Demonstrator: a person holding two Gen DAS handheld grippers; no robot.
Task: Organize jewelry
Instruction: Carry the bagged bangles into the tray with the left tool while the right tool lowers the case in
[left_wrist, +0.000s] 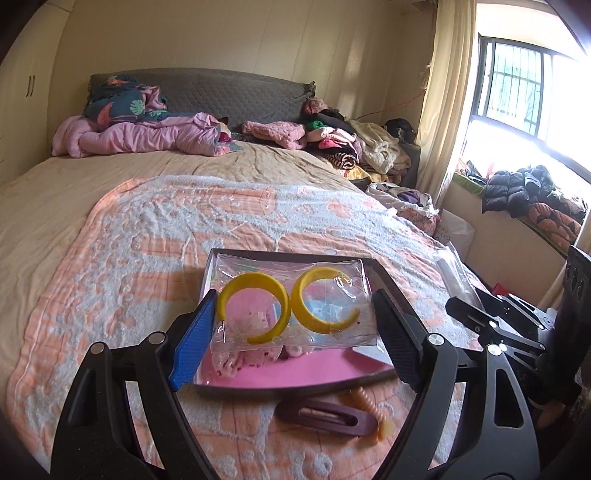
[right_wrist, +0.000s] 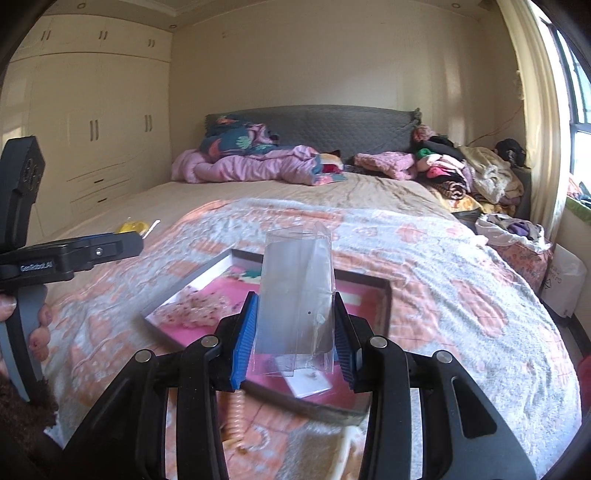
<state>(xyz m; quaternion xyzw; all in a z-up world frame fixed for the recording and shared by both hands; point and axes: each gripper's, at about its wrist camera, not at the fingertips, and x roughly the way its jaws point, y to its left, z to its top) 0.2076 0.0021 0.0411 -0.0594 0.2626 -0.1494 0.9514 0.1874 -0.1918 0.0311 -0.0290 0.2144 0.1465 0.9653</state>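
My left gripper (left_wrist: 293, 321) is shut on a clear packet (left_wrist: 291, 302) holding two yellow crescent hoop earrings (left_wrist: 255, 308), above a dark-rimmed tray (left_wrist: 384, 277) with a pink lining. My right gripper (right_wrist: 295, 332) is shut on a clear plastic box (right_wrist: 297, 288), held upright over the same tray (right_wrist: 388, 295). Pink jewelry pieces (right_wrist: 195, 310) lie in the tray. A purple hair clip (left_wrist: 325, 417) and a peach spiral hair tie (left_wrist: 369, 406) lie on the blanket in front of the tray.
The tray sits on a bed with a peach and grey blanket (left_wrist: 147, 240). Pink bedding (left_wrist: 140, 136) and piled clothes (left_wrist: 351, 144) lie by the headboard. A yellow item (right_wrist: 133, 226) lies at the bed's left edge. A window (left_wrist: 517, 85) is at the right.
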